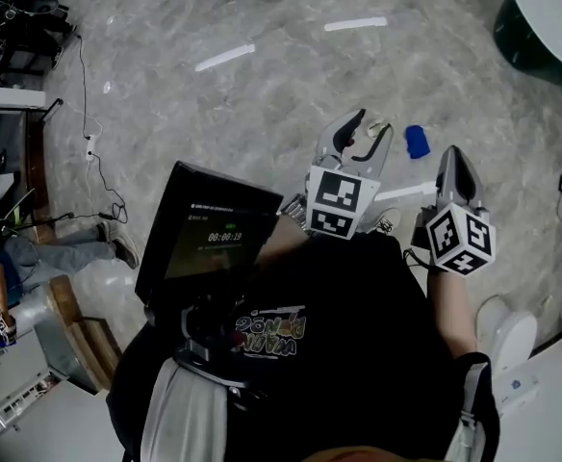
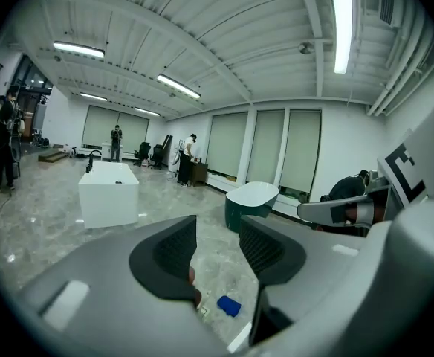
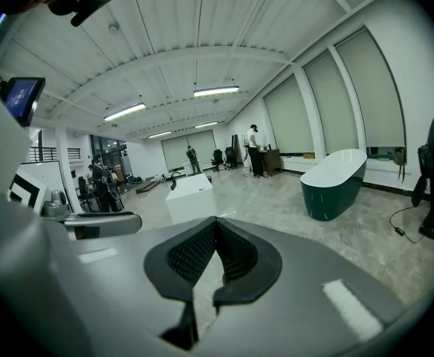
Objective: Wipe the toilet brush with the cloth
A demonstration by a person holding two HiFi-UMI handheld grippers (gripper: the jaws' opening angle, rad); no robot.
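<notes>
The left gripper point(image 2: 217, 242) has its jaws spread, with nothing between the pads; only floor shows through the gap. The right gripper point(image 3: 217, 225) has its jaws pressed together and is empty. In the head view both are held out in front of the person's chest, the left gripper point(image 1: 370, 128) beside the right gripper point(image 1: 452, 154), well above the floor point(image 1: 262, 94).

Below them, on open floor away from any wall, lies a small blue wad, most likely the cloth point(image 1: 416, 141). In the left gripper view the cloth point(image 2: 229, 306) sits just under the open jaws. Near it a thin white rod, probably the brush handle point(image 1: 406, 193), lies flat and runs under the right gripper; its bristle end is hidden. A dark green bathtub point(image 3: 334, 184) stands far off.

The cloth looks soft, limp and light. It should bunch easily, so a pinch on a raised fold near its middle would hold better than one on a flat edge. The handle looks stiff, smooth and light, and may roll or slide on the polished floor. A firm grip around its middle, clear of the brush end, seems safest, and it leaves the length free for wiping.
</notes>
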